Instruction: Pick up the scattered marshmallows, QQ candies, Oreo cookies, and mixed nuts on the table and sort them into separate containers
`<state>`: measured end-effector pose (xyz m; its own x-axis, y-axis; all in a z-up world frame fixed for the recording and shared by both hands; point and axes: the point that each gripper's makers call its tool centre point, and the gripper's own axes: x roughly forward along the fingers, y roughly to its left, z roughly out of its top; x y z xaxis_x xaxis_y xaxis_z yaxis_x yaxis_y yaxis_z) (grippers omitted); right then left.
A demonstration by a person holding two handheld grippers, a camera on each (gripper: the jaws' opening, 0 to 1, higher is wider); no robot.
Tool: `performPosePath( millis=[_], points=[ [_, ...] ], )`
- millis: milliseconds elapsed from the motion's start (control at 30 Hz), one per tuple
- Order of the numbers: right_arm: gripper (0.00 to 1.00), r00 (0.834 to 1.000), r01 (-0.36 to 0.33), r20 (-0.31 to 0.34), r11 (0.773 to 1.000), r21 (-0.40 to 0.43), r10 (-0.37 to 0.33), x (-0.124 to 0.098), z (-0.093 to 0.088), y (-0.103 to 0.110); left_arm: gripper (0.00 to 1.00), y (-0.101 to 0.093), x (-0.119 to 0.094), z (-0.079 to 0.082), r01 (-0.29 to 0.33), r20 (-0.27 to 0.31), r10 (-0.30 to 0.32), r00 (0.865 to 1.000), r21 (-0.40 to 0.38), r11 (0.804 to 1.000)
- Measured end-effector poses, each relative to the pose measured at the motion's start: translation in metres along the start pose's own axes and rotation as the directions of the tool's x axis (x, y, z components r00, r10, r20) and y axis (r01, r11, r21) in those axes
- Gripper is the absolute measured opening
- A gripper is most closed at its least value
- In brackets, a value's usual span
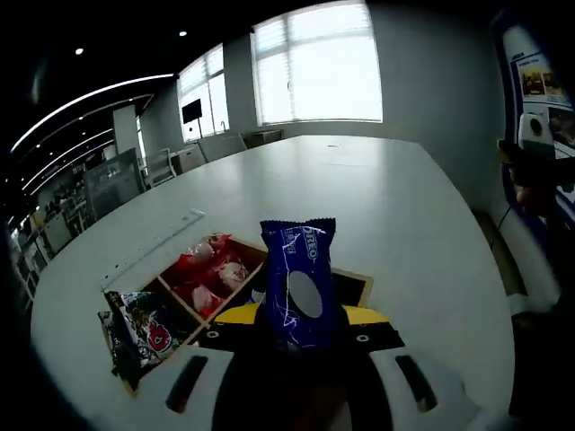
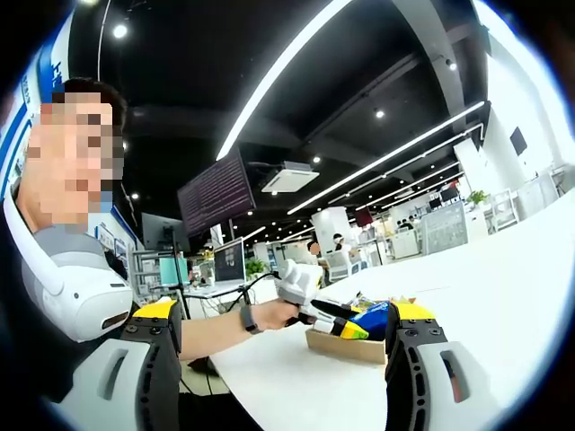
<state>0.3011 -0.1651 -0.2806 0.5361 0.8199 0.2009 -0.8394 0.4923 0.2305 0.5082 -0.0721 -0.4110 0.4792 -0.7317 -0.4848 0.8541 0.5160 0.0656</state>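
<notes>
Left gripper (image 1: 301, 337): closed on an Oreo pack (image 1: 301, 283), blue wrapper, held upright between the jaws with most of its length standing clear above them. The grip sits low on the pack, at its bottom end.

Directly beyond and below this gripper lies a wooden tray (image 1: 359, 280) with dividers, resting on the white desk (image 1: 359, 189). The compartment ahead and to the left holds red and white sweets (image 1: 208, 274); the one nearer and further left holds a dark printed packet (image 1: 144, 330). The compartment straight behind the Oreo pack is mostly hidden by it; its contents cannot be told.

Right gripper (image 2: 283, 359): jaws wide apart, holding nothing. Ahead of it, between its jaws, the person's hand (image 2: 278, 312) carries the left gripper (image 2: 346, 325) with the blue pack over the tray (image 2: 346, 346).

Risks as judged from this position:
- The low grip on a slick wrapper leaves the pack free to pivot or slide; a quick tilt could drop it early, onto the desk or the wrong compartment
- The target compartment is screened by the pack itself, so release may be misjudged and the pack may land across a divider
- Heavy squeeze could crush the cookies inside
- A low approach could knock the tray rim and shift the tray
</notes>
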Motion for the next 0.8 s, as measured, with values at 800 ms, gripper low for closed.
performPosePath(
  millis=[800],
  points=[
    [0.9,1.0,0.006,0.0,1.0,0.003,-0.006,-0.004,0.0,-0.003,0.34,-0.01,0.013,0.012,0.099,0.065,-0.115,0.991,0.219,0.971]
  ],
)
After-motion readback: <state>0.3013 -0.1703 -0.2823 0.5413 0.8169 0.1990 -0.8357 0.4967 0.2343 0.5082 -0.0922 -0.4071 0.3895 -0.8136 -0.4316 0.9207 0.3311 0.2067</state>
